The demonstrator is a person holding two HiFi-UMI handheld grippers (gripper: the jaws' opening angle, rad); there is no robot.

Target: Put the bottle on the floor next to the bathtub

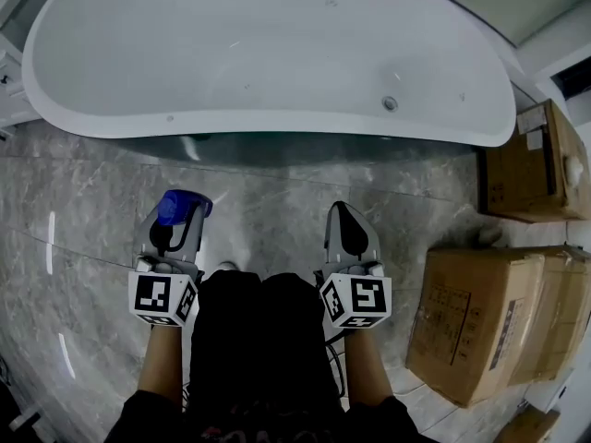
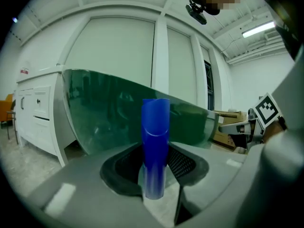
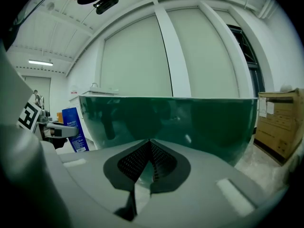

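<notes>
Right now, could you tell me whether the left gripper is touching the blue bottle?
Touching. The left gripper view shows the left gripper's jaws pressed against both sides of the blue bottle, which stands upright between them.

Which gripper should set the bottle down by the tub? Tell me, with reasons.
Left. The left gripper is clamped on the blue bottle, close to the bathtub; the right gripper is shut and empty.

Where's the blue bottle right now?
The blue bottle is clamped in the left gripper, at the left of the head view. It sits above the marble floor, just short of the bathtub.
</notes>
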